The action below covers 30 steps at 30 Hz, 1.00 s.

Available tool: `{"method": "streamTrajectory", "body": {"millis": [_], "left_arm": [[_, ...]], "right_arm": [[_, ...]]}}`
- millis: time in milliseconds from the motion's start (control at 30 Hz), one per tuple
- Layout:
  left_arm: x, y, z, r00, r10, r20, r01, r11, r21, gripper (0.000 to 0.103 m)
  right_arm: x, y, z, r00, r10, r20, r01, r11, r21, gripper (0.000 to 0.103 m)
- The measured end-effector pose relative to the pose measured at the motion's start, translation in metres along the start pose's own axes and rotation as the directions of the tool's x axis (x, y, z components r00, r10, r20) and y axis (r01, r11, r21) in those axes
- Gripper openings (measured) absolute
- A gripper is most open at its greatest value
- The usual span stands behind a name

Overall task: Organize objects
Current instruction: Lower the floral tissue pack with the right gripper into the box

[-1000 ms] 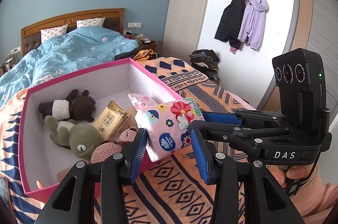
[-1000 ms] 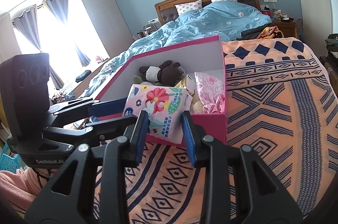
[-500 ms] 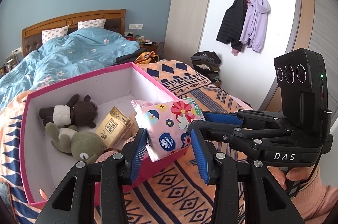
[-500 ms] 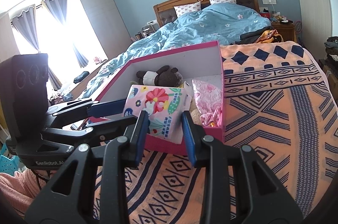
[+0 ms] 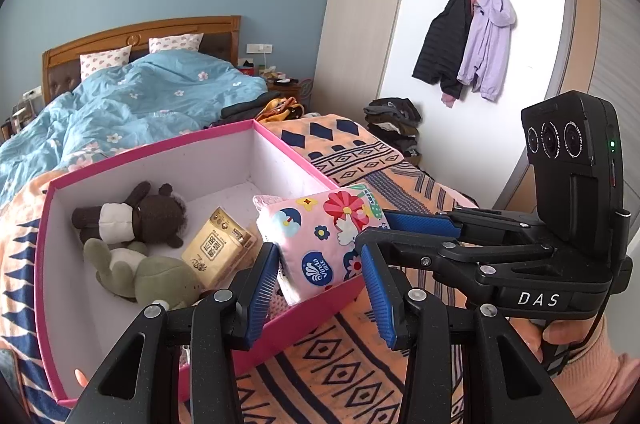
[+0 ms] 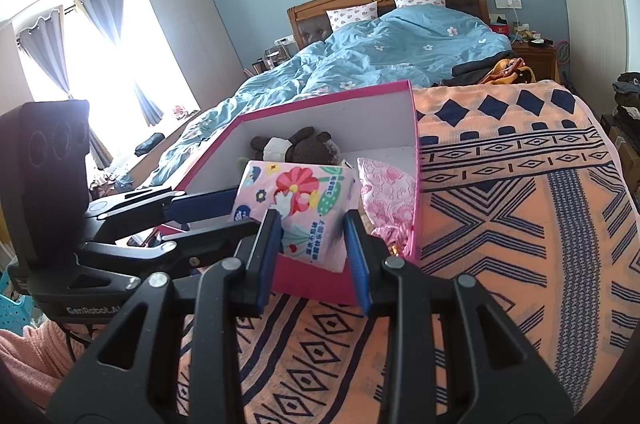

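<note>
Grippers both clamp the pink floral tissue pack [image 6: 304,208], its long axis crosswise, hovering over the pink cardboard box's [image 5: 280,328] near rim at frame centre: left gripper [image 5: 320,288], right gripper [image 6: 312,256].

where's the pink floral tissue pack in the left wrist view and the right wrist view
Left wrist view: the tissue pack sits at centre, over the near right corner of the pink box, between this gripper's blue pads, with the right gripper reaching in from the right.
Right wrist view: the tissue pack is at centre, clamped in the right gripper, over the box's near edge.
Shared landmark: the brown plush bear inside the box.
</note>
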<state>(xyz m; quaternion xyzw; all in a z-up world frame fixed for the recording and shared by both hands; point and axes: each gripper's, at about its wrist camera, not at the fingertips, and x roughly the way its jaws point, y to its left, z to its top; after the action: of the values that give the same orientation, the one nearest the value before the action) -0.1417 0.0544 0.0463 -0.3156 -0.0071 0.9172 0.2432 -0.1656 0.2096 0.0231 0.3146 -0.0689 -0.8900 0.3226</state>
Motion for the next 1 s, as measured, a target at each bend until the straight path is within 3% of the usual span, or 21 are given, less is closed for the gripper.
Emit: {"method": "streamTrajectory", "body": {"millis": [1000], "left_arm": [[0.019,0.015,0.005,1.0,0.004,-0.027,-0.005,0.999,-0.038,0.043]], "right_arm": [[0.018,-0.008,0.006,0.999,-0.029,-0.029,0.029,1.0,0.008,0.036]]}}
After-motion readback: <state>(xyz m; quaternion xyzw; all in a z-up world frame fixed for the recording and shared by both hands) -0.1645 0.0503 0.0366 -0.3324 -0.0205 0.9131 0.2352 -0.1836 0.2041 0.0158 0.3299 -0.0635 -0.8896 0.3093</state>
